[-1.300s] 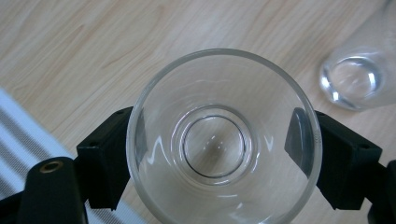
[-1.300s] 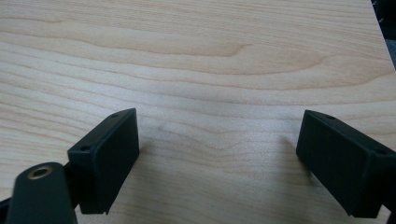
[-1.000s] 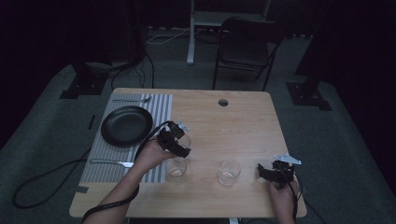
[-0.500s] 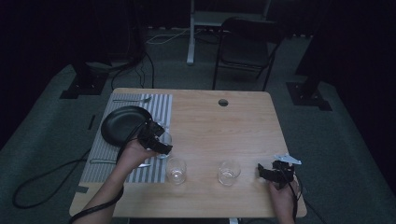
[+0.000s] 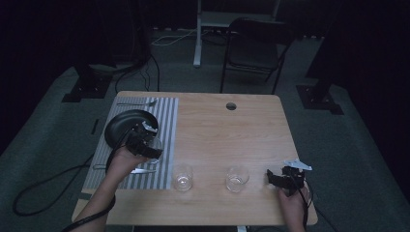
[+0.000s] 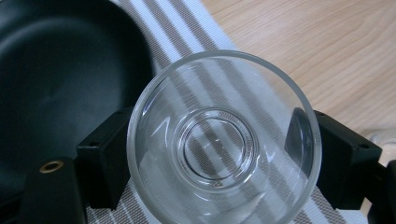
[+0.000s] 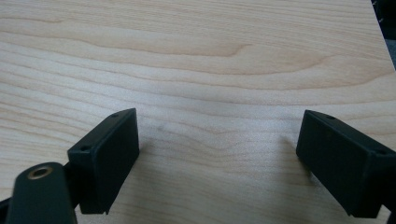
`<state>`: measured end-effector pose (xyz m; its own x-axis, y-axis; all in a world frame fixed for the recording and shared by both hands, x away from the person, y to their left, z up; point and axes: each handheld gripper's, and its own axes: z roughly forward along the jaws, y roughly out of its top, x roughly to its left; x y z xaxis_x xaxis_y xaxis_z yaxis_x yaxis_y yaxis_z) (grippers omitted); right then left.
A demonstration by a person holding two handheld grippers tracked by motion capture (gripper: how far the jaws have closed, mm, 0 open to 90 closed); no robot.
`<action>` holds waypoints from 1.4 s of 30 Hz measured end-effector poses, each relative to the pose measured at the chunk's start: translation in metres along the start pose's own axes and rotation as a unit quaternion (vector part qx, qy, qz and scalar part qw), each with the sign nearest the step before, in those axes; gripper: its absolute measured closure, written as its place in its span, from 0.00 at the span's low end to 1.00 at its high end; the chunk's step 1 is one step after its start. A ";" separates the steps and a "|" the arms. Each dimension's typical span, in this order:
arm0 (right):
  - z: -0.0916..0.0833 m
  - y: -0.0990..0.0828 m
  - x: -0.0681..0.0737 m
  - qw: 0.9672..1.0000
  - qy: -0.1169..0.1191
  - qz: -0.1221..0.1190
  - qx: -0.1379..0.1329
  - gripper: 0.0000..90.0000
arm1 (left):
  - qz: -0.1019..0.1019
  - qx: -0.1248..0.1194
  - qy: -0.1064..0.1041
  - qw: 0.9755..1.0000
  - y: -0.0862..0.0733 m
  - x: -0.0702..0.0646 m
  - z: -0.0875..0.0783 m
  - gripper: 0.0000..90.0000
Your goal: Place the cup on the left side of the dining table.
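**High view.** Wooden table (image 5: pixel 217 130), landmark for all entries. Striped placemat (image 5: pixel 167 116) on the table's left part; black plate (image 5: pixel 121 126) on the mat's far left; cutlery, too dim to identify, at the mat's far edge (image 5: pixel 135 103) and near edge (image 5: pixel 138 170). Left gripper (image 5: pixel 151 145) over the mat, just right of the plate, carrying a clear glass (image 5: pixel 155 143). Two further glasses stand on bare wood near the table's front edge: one just right of the mat (image 5: pixel 182 177), one right of that (image 5: pixel 237 179). Right gripper (image 5: pixel 276 178) rests low at the table's front right, beside the second standing glass, not touching it.

**Left gripper view.** Jaws clamped on the carried glass (image 6: pixel 224 140), one pad at each side of its wall. The camera looks straight down through the mouth to the base, so the glass's long axis runs along the line of sight. Mat stripes show through the base; plate (image 6: pixel 56 84) lies to the left, bare wood (image 6: pixel 303 42) to the upper right. Judgement: the glass is over the mat beside the plate, and a set-down here turns on lowering along that axis, clear of the plate rim.

**Right gripper view.** Jaws stand wide apart, nothing between them; bare table wood (image 7: pixel 210 70) beneath.
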<state>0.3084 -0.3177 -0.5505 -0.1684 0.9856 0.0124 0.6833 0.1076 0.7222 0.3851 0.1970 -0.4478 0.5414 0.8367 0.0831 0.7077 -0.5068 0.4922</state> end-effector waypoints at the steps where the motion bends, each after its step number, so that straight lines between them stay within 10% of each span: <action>1: 0.000 0.000 0.000 1.000 0.000 0.000 0.000 0.14 | -0.005 -0.001 0.000 1.000 -0.001 0.002 0.000 0.21; 42: 0.000 0.000 0.000 1.000 0.000 0.000 0.000 0.14 | -0.036 -0.042 0.017 0.998 -0.055 0.002 0.011 0.00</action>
<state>0.3084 -0.3177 -0.5505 -0.1682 0.9857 0.0126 0.6834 0.1074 0.7221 0.3523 0.2241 -0.4840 0.4744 0.8772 0.0735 0.7031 -0.4278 0.5680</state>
